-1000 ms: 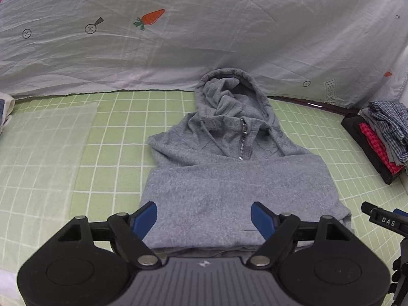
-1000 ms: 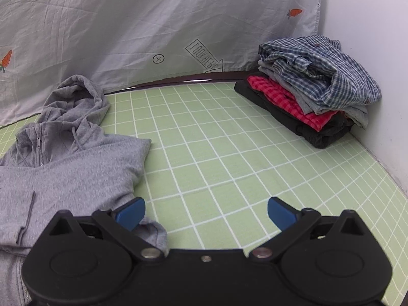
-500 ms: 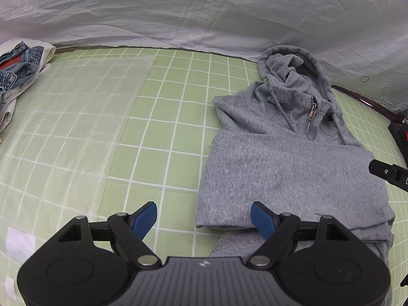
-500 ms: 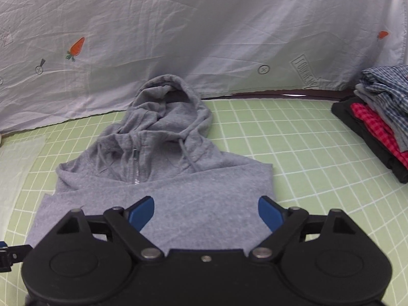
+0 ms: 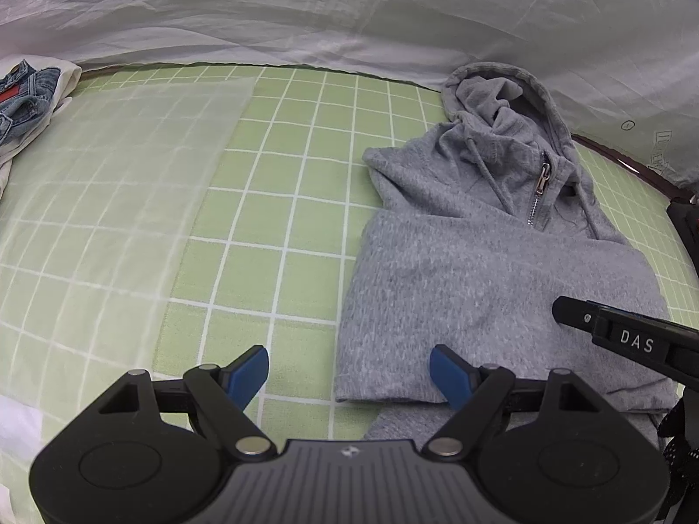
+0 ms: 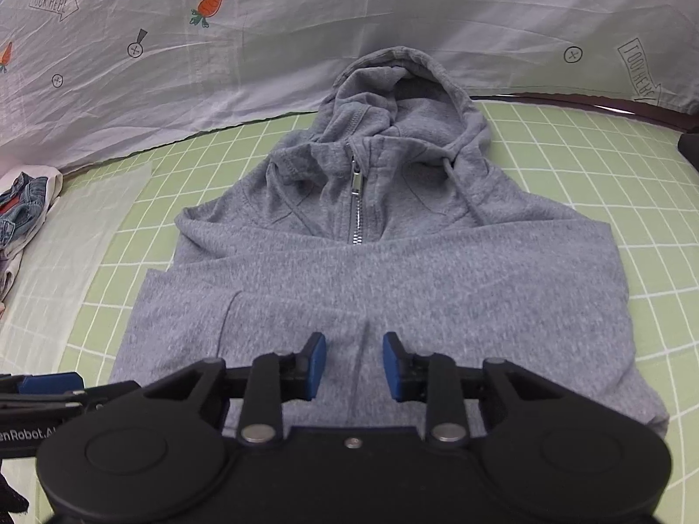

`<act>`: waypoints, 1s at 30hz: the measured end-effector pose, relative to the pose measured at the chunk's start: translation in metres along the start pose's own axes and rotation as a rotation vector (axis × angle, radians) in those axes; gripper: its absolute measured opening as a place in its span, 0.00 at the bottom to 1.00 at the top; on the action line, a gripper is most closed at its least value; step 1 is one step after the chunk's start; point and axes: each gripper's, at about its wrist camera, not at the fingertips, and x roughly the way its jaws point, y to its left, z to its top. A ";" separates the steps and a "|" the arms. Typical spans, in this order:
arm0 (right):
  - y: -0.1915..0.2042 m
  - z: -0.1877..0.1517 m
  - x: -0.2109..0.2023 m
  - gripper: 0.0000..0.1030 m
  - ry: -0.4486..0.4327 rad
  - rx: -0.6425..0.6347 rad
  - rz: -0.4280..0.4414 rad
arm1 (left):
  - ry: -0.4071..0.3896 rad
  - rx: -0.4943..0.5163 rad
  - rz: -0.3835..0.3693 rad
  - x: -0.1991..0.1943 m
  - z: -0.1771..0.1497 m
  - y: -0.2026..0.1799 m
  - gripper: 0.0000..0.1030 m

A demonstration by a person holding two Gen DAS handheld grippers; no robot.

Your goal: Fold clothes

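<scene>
A grey zip hoodie [image 6: 393, 270] lies flat on the green grid mat [image 5: 284, 174], hood toward the back and its lower part folded up over the chest. My left gripper [image 5: 349, 367] hangs open at the hoodie's [image 5: 480, 270] near left corner; one finger is over the mat, the other over the fabric. My right gripper [image 6: 354, 362] hovers above the middle of the folded lower part. Its jaws are closing to a narrow gap around a small crease, and the pads do not visibly press on the cloth. One right finger [image 5: 611, 336] reaches in from the right in the left wrist view.
A pile of denim and white clothes [image 5: 26, 100] lies at the far left beside a translucent sheet [image 5: 109, 183] on the mat. A white cloth with carrot prints [image 6: 209, 4] hangs behind. A dark folded garment [image 5: 686, 222] shows at the right edge.
My right gripper swung left from the stack of folded shirts to above the hoodie's middle, and its jaws narrowed. My left gripper moved left and down to the hoodie's near left corner, staying open.
</scene>
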 end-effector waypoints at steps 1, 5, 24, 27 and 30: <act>0.001 0.000 0.001 0.26 0.003 0.000 0.012 | 0.001 0.001 0.002 0.000 0.000 -0.001 0.79; 0.007 -0.001 0.003 0.17 0.012 -0.026 0.017 | 0.004 -0.002 0.010 0.001 -0.001 -0.002 0.80; -0.030 0.020 -0.062 0.06 -0.193 -0.168 -0.054 | -0.096 0.017 -0.056 -0.030 0.032 -0.034 0.80; -0.049 0.028 -0.067 0.06 -0.195 -0.179 -0.100 | -0.089 0.026 -0.055 -0.025 0.033 -0.043 0.80; -0.071 0.037 -0.067 0.06 -0.170 -0.166 -0.138 | -0.073 0.034 -0.045 -0.016 0.030 -0.051 0.80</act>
